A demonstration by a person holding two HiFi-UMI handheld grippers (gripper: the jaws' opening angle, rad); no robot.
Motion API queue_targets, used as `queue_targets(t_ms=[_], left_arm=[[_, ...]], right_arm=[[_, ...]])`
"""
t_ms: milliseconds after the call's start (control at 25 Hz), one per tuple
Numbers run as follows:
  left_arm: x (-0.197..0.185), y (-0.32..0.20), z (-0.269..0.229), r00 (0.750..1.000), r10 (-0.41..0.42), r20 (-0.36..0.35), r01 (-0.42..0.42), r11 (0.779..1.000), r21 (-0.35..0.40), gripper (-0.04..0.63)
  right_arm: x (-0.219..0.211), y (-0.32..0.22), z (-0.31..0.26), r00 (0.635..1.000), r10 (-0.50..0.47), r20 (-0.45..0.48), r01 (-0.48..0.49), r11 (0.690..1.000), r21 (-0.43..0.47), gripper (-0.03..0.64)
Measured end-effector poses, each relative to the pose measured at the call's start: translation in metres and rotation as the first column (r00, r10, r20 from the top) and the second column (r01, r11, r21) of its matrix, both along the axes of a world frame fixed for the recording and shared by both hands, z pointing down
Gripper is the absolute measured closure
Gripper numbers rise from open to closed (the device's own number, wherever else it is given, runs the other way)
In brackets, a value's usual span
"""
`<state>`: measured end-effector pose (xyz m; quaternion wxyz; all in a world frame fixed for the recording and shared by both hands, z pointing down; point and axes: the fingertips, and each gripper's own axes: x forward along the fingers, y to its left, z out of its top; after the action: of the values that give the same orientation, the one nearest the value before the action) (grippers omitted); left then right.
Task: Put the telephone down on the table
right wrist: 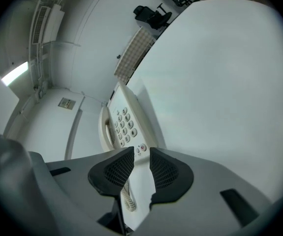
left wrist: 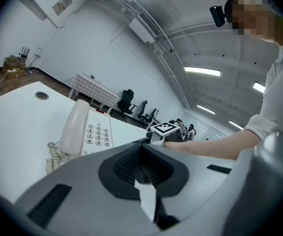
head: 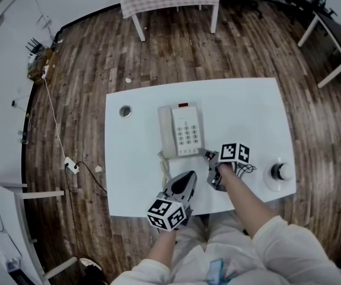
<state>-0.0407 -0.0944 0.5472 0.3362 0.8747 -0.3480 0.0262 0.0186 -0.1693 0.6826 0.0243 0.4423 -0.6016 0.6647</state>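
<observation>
A: Phone (head: 181, 130) and tongs: how are they found?
B: Nearest, the left gripper (head: 187, 176) is held just short of the phone, jaws pressed together on nothing. The right gripper (head: 208, 157) is set at the phone's near right corner, jaws parted, nothing clamped.
A: And the phone itself?
B: It is laid flat on the table (head: 247, 105), handset cradled.

White sleeves (head: 289, 248); grey left hand-held gripper (left wrist: 141, 163) and right hand-held gripper (right wrist: 137, 162) bear black pads (right wrist: 114, 171), marker cubes (head: 169, 214).
</observation>
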Motion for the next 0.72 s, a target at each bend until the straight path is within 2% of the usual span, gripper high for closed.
queue_targets(t_ms=[200, 360, 480, 720], left_arm=[[0.003, 0.002, -0.003, 1.000, 0.007, -0.010, -0.007, 1.000, -0.001, 0.595], [0.005, 0.003, -0.006, 1.000, 0.002, -0.018, -0.002, 1.000, -0.009, 0.595], [0.005, 0.005, -0.009, 1.000, 0.006, -0.013, -0.006, 1.000, -0.002, 0.595], [0.006, 0.011, -0.015, 1.000, 0.018, 0.002, -0.018, 1.000, 0.014, 0.595]], right_arm=[[-0.005, 0.001, -0.025, 0.994, -0.097, -0.056, 0.103, 0.986, 0.128, 0.544], [-0.008, 0.006, -0.050, 0.988, -0.151, -0.039, 0.156, 0.959, 0.235, 0.561], [-0.014, 0.012, -0.072, 0.980, -0.199, -0.024, 0.195, 0.920, 0.339, 0.566], [-0.025, 0.027, -0.106, 0.956, -0.283, -0.073, 0.282, 0.826, 0.489, 0.568]])
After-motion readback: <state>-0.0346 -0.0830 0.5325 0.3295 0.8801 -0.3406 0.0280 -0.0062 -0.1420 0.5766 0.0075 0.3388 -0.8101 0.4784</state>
